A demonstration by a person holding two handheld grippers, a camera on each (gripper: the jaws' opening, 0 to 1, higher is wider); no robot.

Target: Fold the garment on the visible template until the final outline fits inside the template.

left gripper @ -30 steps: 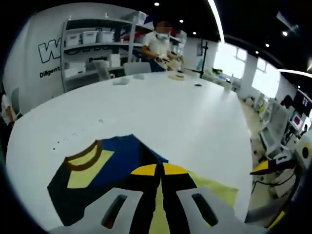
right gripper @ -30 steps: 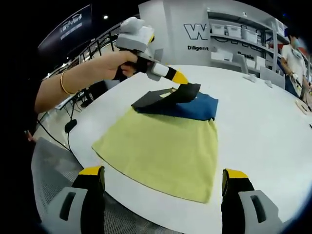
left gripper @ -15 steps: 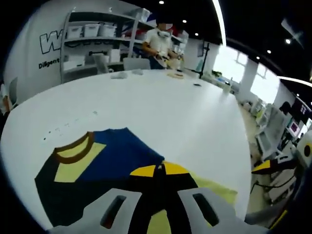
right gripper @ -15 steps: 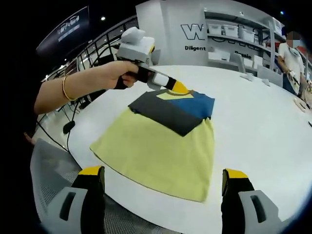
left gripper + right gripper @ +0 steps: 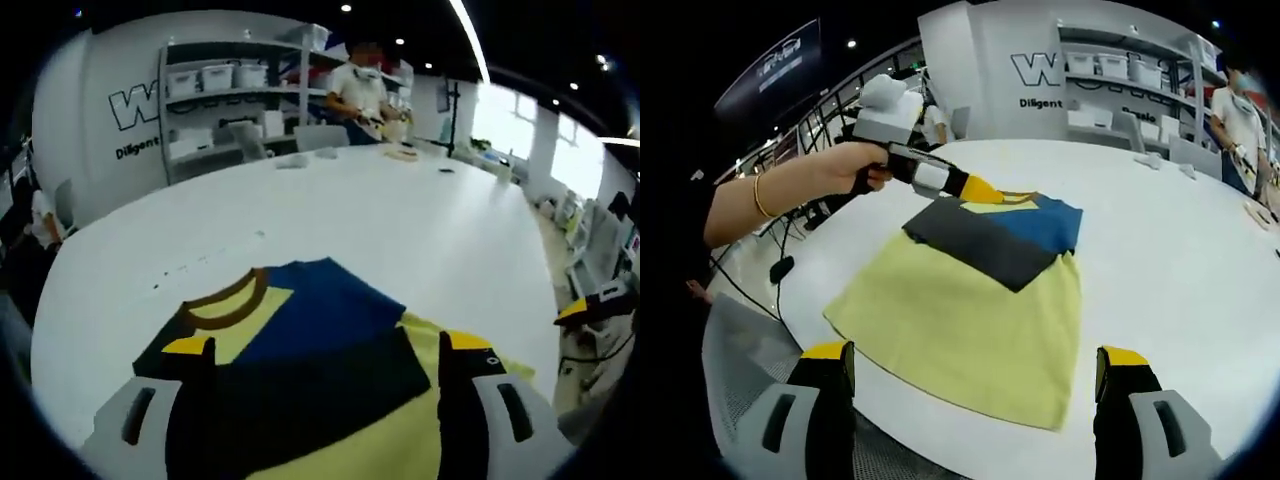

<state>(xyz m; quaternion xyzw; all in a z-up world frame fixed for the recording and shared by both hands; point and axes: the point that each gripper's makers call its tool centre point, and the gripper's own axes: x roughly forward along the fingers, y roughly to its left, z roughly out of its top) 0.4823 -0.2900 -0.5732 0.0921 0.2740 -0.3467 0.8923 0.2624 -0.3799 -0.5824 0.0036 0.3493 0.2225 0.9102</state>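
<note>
Yellow garment (image 5: 970, 320) lying flat on the white table (image 5: 1170, 250), its dark flap folded down. Left gripper (image 5: 325, 355), above the collar (image 5: 225, 300), and right gripper (image 5: 975, 370), near the hem, gape wide, holding nothing.

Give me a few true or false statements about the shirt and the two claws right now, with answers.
1. The left claw is open. True.
2. The right claw grips the yellow hem. False: it is open, clear of the garment.
3. A dark sleeve lies folded across the garment. True.
4. The garment hangs off the white table. False: it lies flat on it.
5. The collar is brown. True.
</note>
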